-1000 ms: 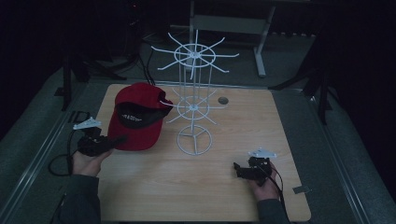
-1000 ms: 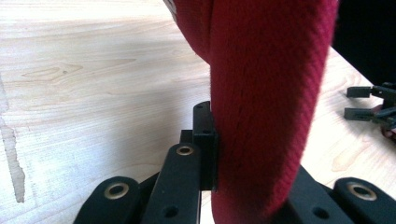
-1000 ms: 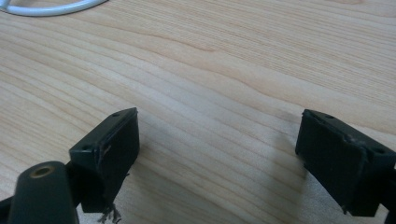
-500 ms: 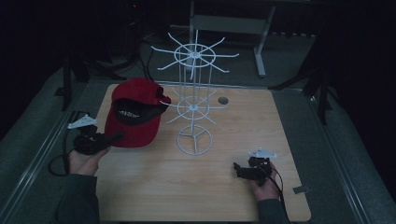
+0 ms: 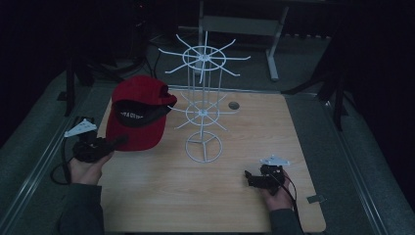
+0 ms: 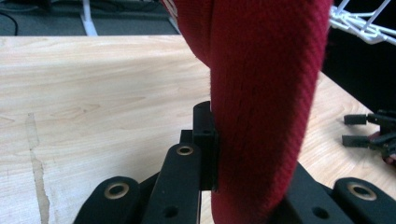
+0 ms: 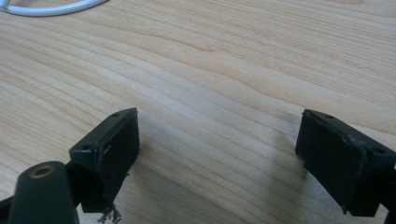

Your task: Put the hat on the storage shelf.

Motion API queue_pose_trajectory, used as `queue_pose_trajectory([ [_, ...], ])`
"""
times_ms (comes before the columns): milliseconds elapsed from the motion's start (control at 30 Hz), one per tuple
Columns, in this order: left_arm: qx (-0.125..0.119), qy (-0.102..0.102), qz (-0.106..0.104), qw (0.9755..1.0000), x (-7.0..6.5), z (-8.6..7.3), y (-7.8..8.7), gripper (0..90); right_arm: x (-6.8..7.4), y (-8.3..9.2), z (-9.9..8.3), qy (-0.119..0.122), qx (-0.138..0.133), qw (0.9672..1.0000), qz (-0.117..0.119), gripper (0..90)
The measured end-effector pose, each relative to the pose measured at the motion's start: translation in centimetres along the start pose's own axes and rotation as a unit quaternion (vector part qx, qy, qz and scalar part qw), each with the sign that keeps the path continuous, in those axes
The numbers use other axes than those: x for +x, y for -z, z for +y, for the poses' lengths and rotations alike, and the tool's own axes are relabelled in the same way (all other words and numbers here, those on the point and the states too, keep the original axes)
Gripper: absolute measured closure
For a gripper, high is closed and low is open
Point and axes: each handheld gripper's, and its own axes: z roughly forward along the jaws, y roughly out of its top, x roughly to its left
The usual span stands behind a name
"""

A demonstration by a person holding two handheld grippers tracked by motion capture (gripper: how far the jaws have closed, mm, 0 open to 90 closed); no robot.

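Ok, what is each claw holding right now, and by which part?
Left claw grips the red cap by its fabric edge; right claw is open, holding nothing.

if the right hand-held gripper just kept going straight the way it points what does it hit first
Probably the ring base of the white wire rack. The right hand-held gripper, open and empty, points left over bare table, and that ring curves along the top of its own view. Depth is unclear.

I see a light wooden table (image 5: 244, 205) with its grain running across. At 12 o'clock on its top there is a small round dark hole (image 5: 233, 105). At 4 o'clock, near the corner, lies a small grey flat piece (image 5: 314, 199). Grey carpet (image 5: 372, 161) surrounds the table. Beyond it at 12 o'clock stands a grey metal frame (image 5: 240, 24), and at 2 o'clock dark tripod legs (image 5: 337, 88).
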Motion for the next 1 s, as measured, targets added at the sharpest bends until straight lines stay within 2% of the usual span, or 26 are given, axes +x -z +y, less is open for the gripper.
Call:
queue_pose_trajectory([
  [500,-0.029,0.021,0.011,0.9993,0.2,0.2,0.7,85.3,0.0,0.0,0.0,0.000,0.000,1.0000,0.000,13.4],
  [1000,-0.047,0.013,0.010,0.9988,-0.3,1.5,1.2,85.3,0.0,0.0,0.0,-0.001,0.000,1.0000,0.000,13.4],
])
